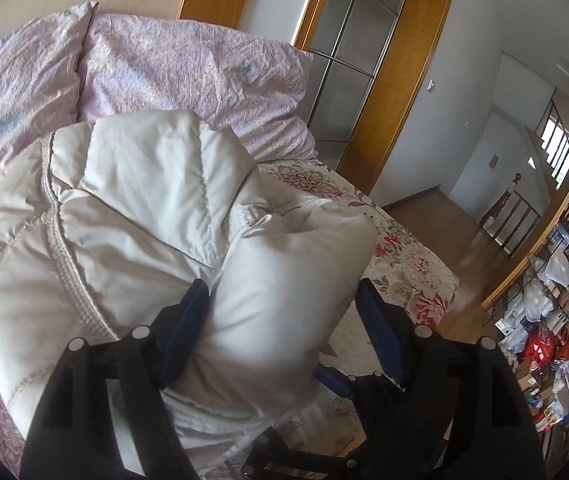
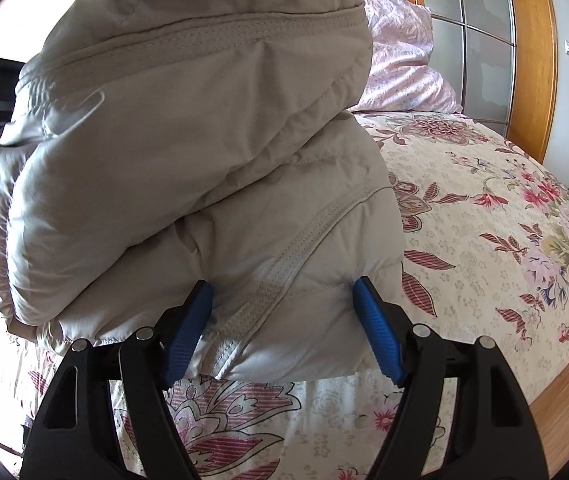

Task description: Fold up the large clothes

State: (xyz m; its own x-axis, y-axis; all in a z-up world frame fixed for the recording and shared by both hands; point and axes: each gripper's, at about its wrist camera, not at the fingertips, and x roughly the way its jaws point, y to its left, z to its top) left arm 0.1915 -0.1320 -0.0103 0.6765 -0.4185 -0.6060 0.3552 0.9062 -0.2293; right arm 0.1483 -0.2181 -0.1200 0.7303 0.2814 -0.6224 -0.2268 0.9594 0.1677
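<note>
The puffy pale-grey quilted jacket (image 2: 188, 168) is already doubled into a thick bundle on the floral bedspread (image 2: 484, 208). Its folds are gripped by the left claw (image 1: 280, 332) and right claw (image 2: 282, 320); final flattening is judged left

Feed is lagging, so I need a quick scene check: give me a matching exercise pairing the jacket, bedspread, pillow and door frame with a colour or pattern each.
Things:
1. puffer jacket
2. bedspread
3. pillow
4. door frame

Descriptions:
A. orange-brown wood
B. pale lilac, crinkled
C. off-white, quilted
D. cream with red and pink flowers

Pairs: 1-C, 2-D, 3-B, 4-A
</note>
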